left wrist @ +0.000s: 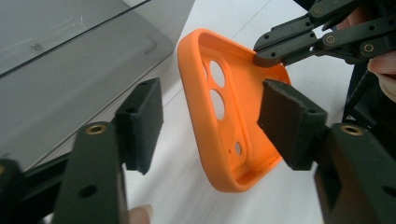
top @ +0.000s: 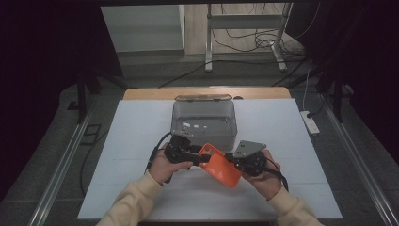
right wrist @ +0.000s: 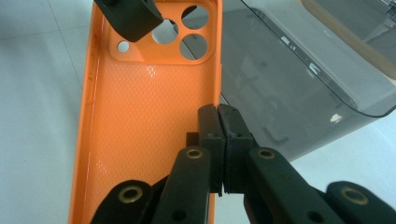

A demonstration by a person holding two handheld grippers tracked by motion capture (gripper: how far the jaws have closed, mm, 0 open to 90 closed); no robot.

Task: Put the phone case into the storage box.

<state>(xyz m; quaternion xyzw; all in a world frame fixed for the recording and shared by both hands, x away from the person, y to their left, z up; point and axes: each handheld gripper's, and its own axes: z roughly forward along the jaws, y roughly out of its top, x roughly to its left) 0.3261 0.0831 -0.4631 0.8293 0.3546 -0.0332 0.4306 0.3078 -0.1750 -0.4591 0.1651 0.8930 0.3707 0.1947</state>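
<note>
While right tool (right wrist: 219, 140) pinches orange case (right wrist: 140, 116), lenses (apparently) leftward.

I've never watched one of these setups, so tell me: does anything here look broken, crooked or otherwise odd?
Nothing looks damaged or spilled. The orange phone case is held tilted above the white table, with no phone in it. The right gripper pinches one long edge; the left gripper is open around its camera end. The clear plastic box sits squarely behind.

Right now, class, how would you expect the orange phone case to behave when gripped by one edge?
The orange phone case is probably light: the right gripper alone pinches its thin side wall. It is empty, with camera cut-outs, so it likely flexes. Its textured inside may resist slipping.
</note>
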